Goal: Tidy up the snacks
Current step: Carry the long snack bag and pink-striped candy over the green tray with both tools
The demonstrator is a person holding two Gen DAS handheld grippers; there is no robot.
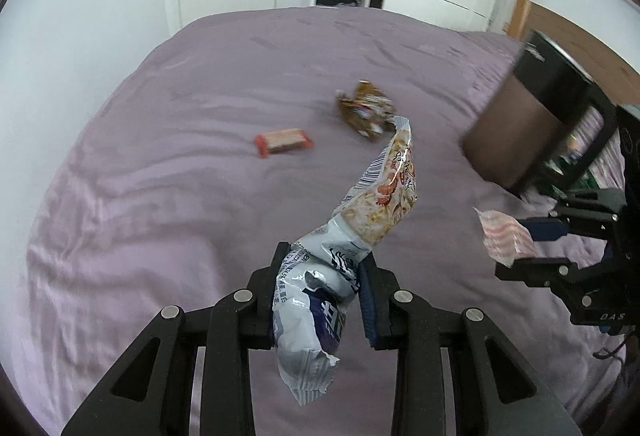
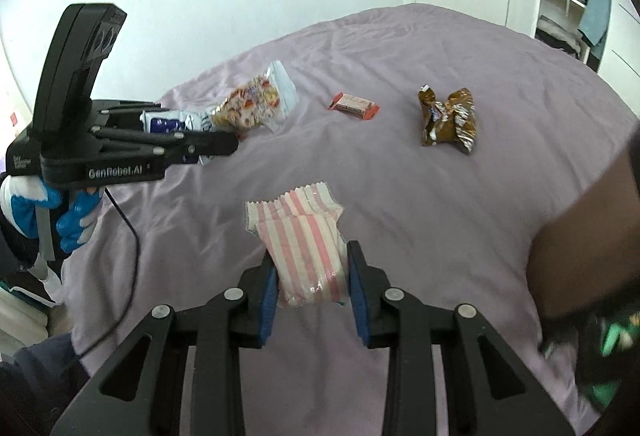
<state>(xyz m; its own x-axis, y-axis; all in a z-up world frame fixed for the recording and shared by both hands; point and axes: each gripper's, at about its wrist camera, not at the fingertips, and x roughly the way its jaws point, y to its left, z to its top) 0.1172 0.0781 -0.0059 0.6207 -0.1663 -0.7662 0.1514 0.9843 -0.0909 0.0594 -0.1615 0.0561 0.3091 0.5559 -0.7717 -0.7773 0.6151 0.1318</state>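
Left wrist view: the left gripper (image 1: 324, 276) is clamped on a crumpled white-and-blue snack bag (image 1: 360, 220), held clear above the purple bed (image 1: 160, 156). A red bar (image 1: 284, 141) and a brown packet (image 1: 366, 112) lie loose on the bed, well apart from the bag. At right stands a brown bin (image 1: 516, 128) with a dark rim, blurred; something green shows near its open side, though whether that is a snack inside I cannot tell. The right gripper (image 1: 520, 248) shows here too, carrying a striped pouch (image 1: 504, 236).

Right wrist view: the right gripper (image 2: 308, 284) is closed on the pink-and-white striped pouch (image 2: 304, 236), also off the bed (image 2: 400, 196). The left gripper (image 2: 224, 140) with its bag (image 2: 248, 108) is at left, a gloved hand (image 2: 72, 216) beneath it. The bar (image 2: 354, 106) and brown packet (image 2: 448, 120) lie beyond. The bin (image 2: 580, 236) fills the right edge, out of focus.

Both snacks look to be mid-carry. The next move would call for swinging each over the bin's mouth and releasing; two snacks remain to collect.
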